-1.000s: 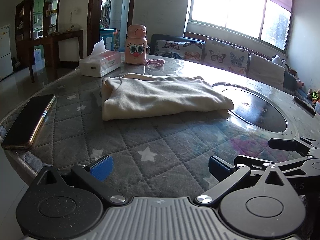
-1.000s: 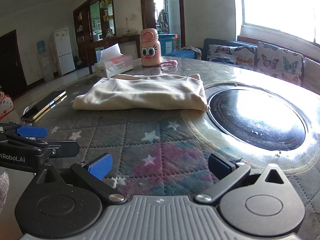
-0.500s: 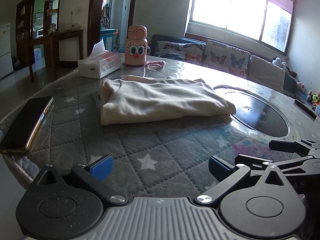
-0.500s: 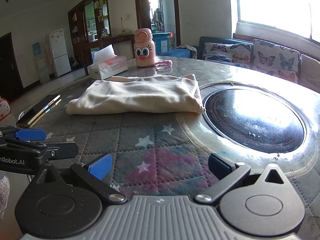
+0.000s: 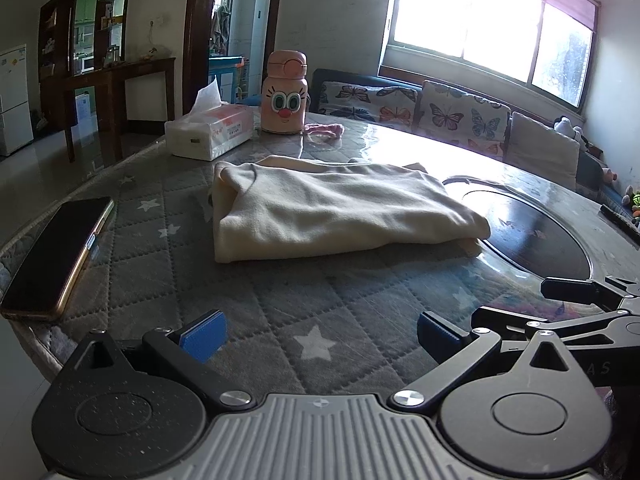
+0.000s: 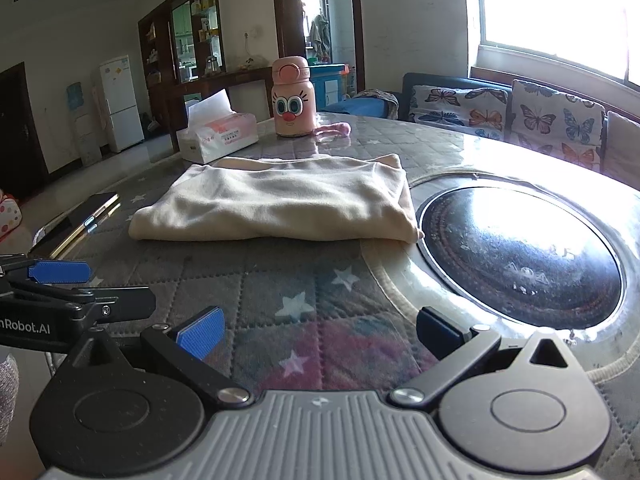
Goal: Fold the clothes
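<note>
- Living room setup: one round table [image 5: 248, 300] with a grey quilted star-pattern cover under a glossy clear sheet, a sofa with butterfly cushions [image 5: 464, 114] along the far wall under a bright window, and one white fridge [image 6: 120, 102] way off to the far left.
- Far left on the table, near the edge: one phone [image 5: 56, 256], lying flat, screen dark.
- Far side, left of centre: one tissue box [image 5: 210, 130] with a tissue sticking up, and just right of it one pink bottle with a cartoon face [image 5: 285, 94], standing upright.
- Middle of the table: one cream garment [image 5: 332, 212], already folded into a flat rectangle, nothing touching it. Its right end just reaches the rim of the one dark round inset [image 6: 520, 252] in the table.
- Two grippers, both near the front edge, well short of the garment. The left gripper [image 5: 318, 334] has its blue pads spread wide, holding nothing.
- The right gripper [image 6: 318, 330] is the same deal: spread apart, empty, hovering over the cover beside the left one.
</note>
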